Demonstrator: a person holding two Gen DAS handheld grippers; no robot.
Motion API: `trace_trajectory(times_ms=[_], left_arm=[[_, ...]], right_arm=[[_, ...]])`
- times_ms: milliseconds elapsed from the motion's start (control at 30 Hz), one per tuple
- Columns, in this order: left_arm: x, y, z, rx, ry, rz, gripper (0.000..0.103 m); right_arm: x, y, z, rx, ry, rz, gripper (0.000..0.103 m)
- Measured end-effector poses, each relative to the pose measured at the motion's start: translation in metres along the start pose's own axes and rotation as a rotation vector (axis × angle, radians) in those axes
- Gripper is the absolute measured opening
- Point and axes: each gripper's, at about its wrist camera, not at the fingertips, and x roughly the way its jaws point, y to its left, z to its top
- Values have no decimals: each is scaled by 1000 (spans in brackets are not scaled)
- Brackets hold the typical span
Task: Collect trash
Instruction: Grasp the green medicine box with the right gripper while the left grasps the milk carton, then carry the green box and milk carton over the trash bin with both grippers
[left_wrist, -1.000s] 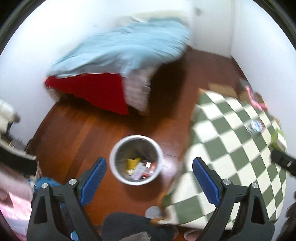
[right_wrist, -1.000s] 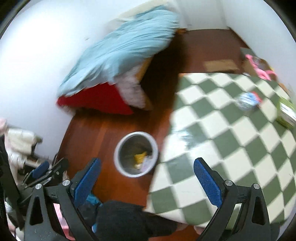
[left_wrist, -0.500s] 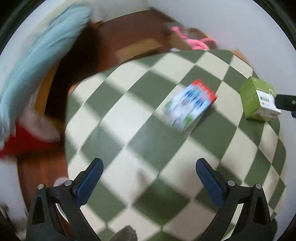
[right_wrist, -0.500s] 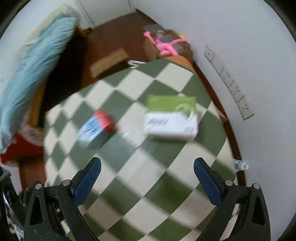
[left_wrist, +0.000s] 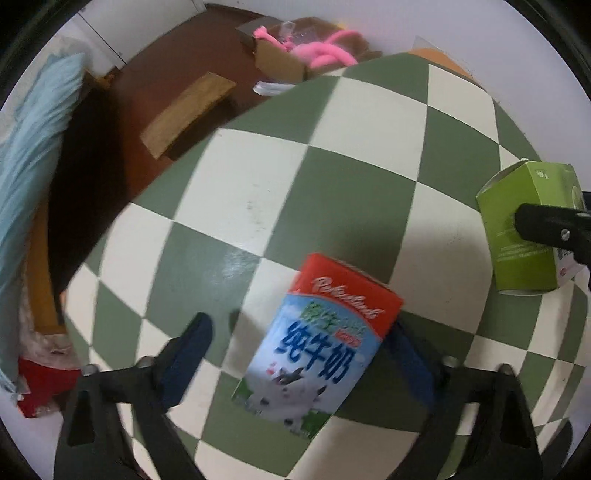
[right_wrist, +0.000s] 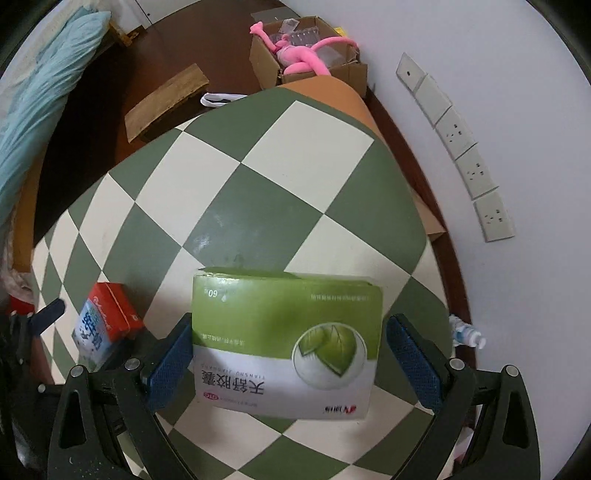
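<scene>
Two cartons are lying on the checkered bench (right_wrist: 306, 147), apart from each other: one milk carton (left_wrist: 317, 347) and one green medicine box (right_wrist: 284, 347), the box nearer the bench's wall-side edge.

The left tongs (left_wrist: 299, 354) are straddling the milk carton, their jaws having just been closing; the right pad seems to be touching the carton's side, though blur is hiding the contact, while the left pad is standing clear.

The right tongs (right_wrist: 288, 354) are spread wide around the green box, the left pad sitting just beside its edge, the right one apart.

Beyond the bench's far corner, one cardboard box (right_wrist: 310, 55) is holding one pink plush toy (right_wrist: 303, 55).
</scene>
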Motion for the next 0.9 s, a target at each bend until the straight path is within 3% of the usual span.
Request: trace_trajectory(times_ms=[67, 200, 500, 600, 900], left_arm=[[1, 4, 0, -3, 3, -20, 79], [0, 7, 0, -16, 3, -92, 61], [-9, 6, -6, -44, -24, -63, 55], [-21, 10, -16, -95, -50, -64, 54], [-84, 31, -64, -254, -181, -20, 53]], right_arm=[[5, 0, 2, -1, 4, 10, 101], [16, -2, 5, 16, 23, 34, 96], [26, 1, 5, 22, 34, 22, 93], [25, 1, 5, 15, 35, 22, 92], [-24, 16, -25, -1, -78, 57, 92]])
